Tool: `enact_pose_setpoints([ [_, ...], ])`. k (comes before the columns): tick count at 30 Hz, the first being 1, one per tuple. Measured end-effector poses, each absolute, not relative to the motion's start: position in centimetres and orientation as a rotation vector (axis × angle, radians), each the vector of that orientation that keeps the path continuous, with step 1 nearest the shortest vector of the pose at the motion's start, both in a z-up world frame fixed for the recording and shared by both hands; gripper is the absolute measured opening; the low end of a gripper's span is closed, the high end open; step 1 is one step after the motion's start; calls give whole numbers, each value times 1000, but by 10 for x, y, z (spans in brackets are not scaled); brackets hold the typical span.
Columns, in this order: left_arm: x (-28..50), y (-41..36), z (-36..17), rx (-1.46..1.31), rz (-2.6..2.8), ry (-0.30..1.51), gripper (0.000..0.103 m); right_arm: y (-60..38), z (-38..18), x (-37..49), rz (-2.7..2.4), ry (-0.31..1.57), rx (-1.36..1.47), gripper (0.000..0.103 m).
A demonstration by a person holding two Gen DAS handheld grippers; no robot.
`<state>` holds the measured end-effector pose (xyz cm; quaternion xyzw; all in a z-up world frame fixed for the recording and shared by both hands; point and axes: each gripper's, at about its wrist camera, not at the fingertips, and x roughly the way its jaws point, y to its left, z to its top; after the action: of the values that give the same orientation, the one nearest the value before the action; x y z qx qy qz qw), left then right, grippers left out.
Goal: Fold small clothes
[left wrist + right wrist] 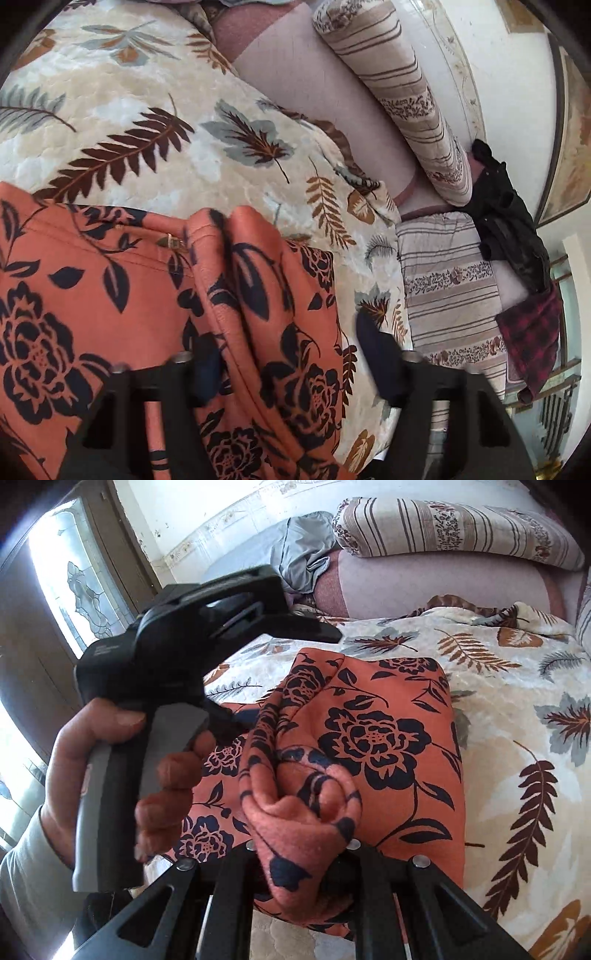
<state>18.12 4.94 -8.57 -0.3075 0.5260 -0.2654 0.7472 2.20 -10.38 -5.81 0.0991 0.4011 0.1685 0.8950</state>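
On the bed (517, 709), the right tool (301, 853) clamps the half-folded orange garment (388, 738); the left tool (291, 365), partly open, straddles a ridge ungripped; folding remains.

Your left wrist camera is looking steeply down, close over the orange garment with black flowers (110, 295) on the cream leaf-printed quilt (129, 110). Your right wrist camera is facing that same garment (388, 738) and quilt (517, 720) from nearby, also catching the left gripper's handle.

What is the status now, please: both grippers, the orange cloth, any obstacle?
Right gripper shut on orange floral garment. Left gripper open, bunched fold between its fingers. Garment lies on leaf-print blanket. No obstacle seen.
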Motion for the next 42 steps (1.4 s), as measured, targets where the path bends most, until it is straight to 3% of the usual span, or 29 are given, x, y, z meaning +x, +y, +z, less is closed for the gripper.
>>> enact_pose_setpoints([
  [2, 189, 50, -89, -647, -555, 1175, 23, -101, -60, 21, 345, 829, 179, 12],
  [4, 189, 57, -86, -626, -570, 1154, 17, -98, -57, 21, 346, 824, 170, 12],
  [11, 166, 120, -28, -494, -679, 908, 16, -41, -15, 11, 426, 739, 72, 12],
  [14, 177, 156, -53, -506, -641, 942, 16, -2, -23, 22, 470, 771, 42, 12],
  [18, 199, 188, -141, -535, -480, 1165, 16, 44, -80, 48, 497, 962, 4, 12],
  [19, 198, 196, -146, -592, -512, 1135, 16, 49, -87, 49, 493, 977, 1, 12],
  [27, 184, 193, -94, -480, -593, 986, 17, 53, -44, 29, 472, 882, -17, 12],
  [29, 194, 195, -117, -459, -547, 1053, 21, 66, -54, 24, 451, 897, -36, 17],
  [31, 201, 205, -145, -493, -537, 1112, 24, 81, -76, 26, 485, 971, -65, 33],
  [33, 197, 219, -140, -547, -539, 1096, 29, 88, -79, 8, 511, 932, -99, 44],
  [34, 194, 222, -133, -533, -524, 1085, 30, 87, -76, -1, 557, 919, -84, 65],
  [35, 190, 224, -125, -501, -505, 1073, 30, 86, -74, -8, 599, 914, -57, 73],
  [42, 121, 224, -59, -378, -494, 944, 32, 37, -58, -41, 611, 852, 136, 77],
])
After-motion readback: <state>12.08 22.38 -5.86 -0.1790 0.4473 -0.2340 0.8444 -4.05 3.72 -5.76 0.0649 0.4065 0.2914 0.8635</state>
